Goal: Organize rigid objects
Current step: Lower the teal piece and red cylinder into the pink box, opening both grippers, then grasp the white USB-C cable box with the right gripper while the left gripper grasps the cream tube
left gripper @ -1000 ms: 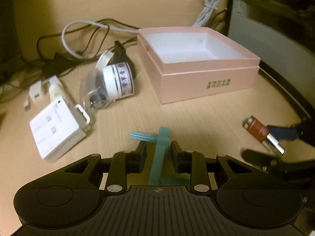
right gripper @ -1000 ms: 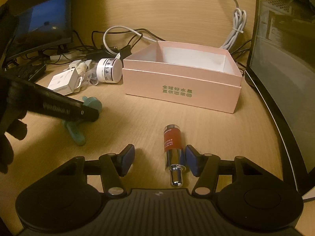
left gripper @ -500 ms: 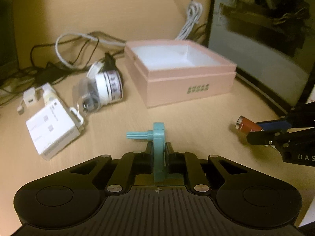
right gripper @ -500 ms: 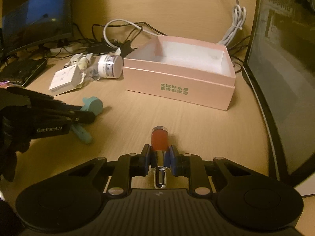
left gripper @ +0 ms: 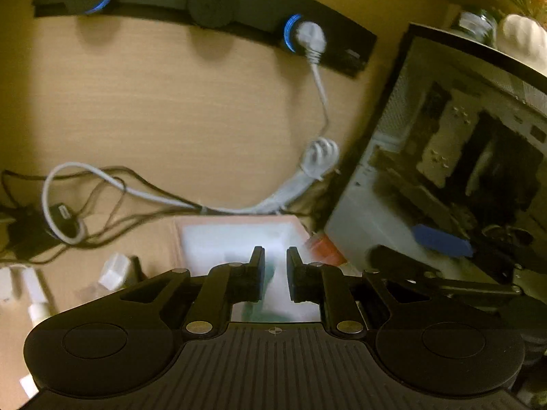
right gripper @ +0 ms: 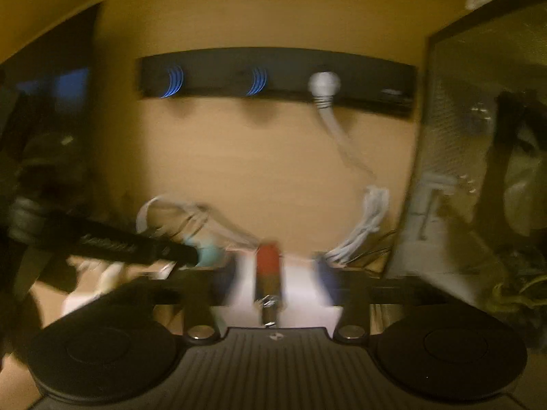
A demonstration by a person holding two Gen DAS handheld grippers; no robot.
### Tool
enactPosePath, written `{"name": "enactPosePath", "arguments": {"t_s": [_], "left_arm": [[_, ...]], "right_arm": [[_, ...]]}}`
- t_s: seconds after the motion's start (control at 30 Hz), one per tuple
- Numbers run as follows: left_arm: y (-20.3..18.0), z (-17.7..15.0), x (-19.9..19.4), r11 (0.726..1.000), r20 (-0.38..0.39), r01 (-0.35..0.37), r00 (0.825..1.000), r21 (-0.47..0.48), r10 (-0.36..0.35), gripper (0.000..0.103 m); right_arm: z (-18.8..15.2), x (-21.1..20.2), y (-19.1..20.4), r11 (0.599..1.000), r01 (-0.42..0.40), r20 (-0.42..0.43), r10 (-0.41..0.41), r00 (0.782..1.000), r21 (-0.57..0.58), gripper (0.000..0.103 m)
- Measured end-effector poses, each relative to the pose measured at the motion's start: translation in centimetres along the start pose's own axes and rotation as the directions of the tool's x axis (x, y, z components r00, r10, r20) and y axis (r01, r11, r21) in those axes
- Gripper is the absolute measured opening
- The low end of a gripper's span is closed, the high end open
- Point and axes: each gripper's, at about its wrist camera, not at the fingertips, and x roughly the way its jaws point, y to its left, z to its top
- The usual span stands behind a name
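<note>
Both grippers are over the open pink box (left gripper: 236,230). My left gripper (left gripper: 274,273) has its jaws slightly apart. The teal plastic part (left gripper: 270,273) shows blurred just below them over the box's white inside, no longer clamped. My right gripper (right gripper: 275,273) has its jaws wide apart. The red and silver bottle (right gripper: 268,273) shows blurred between them over the box's white inside (right gripper: 297,294), free of the pads. The red bottle (left gripper: 323,247) and the right gripper's blue pad (left gripper: 441,241) also show in the left wrist view.
A black power strip (left gripper: 205,10) with a white plug (left gripper: 309,37) is mounted on the wooden back wall. White and black cables (left gripper: 112,188) trail behind the box. A PC case (left gripper: 444,157) stands at the right. Small white items (left gripper: 112,271) lie left of the box.
Both grippers rose from the desk with their objects, moved forward over the pink box and opened. The teal part and the red bottle are released over the box.
</note>
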Motion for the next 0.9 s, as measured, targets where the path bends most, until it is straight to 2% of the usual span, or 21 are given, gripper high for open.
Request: {"name": "enactPosePath", "arguments": {"t_s": [0.07, 0.13, 0.2, 0.33, 0.43, 0.5, 0.57, 0.67, 0.8, 0.9], "left_arm": [[1.5, -1.5, -0.5, 0.999, 0.021, -0.045, 0.999, -0.003, 0.045, 0.017], [3.8, -3.0, -1.5, 0.995, 0.040, -0.095, 0.994, -0.042, 0.097, 0.017], [6.4, -4.5, -2.8, 0.983, 0.045, -0.169, 0.984, -0.076, 0.173, 0.017], [12.7, -6.8, -4.9, 0.930, 0.000, -0.327, 0.943, -0.168, 0.332, 0.017], [16.4, -8.1, -6.1, 0.884, -0.047, -0.384, 0.921, -0.265, 0.386, 0.016], [17.3, -8.6, -6.5, 0.873, -0.056, -0.389, 0.919, -0.294, 0.391, 0.016], [17.7, -9.1, -6.6, 0.875, -0.067, -0.384, 0.922, -0.294, 0.382, 0.016], [17.5, -9.8, -5.9, 0.890, -0.100, -0.363, 0.932, -0.277, 0.349, 0.016], [16.0, -11.5, -6.0, 0.928, -0.132, -0.298, 0.953, -0.223, 0.274, 0.017], [15.4, -12.3, -7.9, 0.925, -0.119, -0.287, 0.957, -0.249, 0.265, 0.017]], "right_arm": [[-0.5, 0.5, -0.5, 0.999, 0.026, -0.026, -0.025, 0.999, 0.044, 0.068], [-2.6, 0.2, -0.8, 0.996, -0.022, -0.072, 0.029, 0.997, 0.092, 0.068], [-5.1, 0.2, -0.5, 0.995, -0.026, -0.128, 0.038, 0.991, 0.101, 0.068], [-9.5, 0.4, 0.3, 0.992, -0.033, -0.240, 0.060, 0.969, 0.118, 0.068], [-11.6, 0.5, 0.8, 0.983, -0.055, -0.296, 0.105, 0.949, 0.172, 0.068], [-12.3, 0.7, 1.5, 0.980, -0.076, -0.319, 0.132, 0.939, 0.183, 0.068], [-12.2, 1.4, 2.6, 0.980, -0.097, -0.333, 0.151, 0.931, 0.172, 0.068], [-12.0, 1.6, 4.7, 0.978, -0.159, -0.333, 0.196, 0.922, 0.135, 0.068], [-10.8, 2.1, 7.8, 0.967, -0.253, -0.304, 0.253, 0.919, 0.039, 0.069], [-9.8, 2.3, 11.0, 0.939, -0.338, -0.270, 0.309, 0.912, -0.065, 0.070]]}}
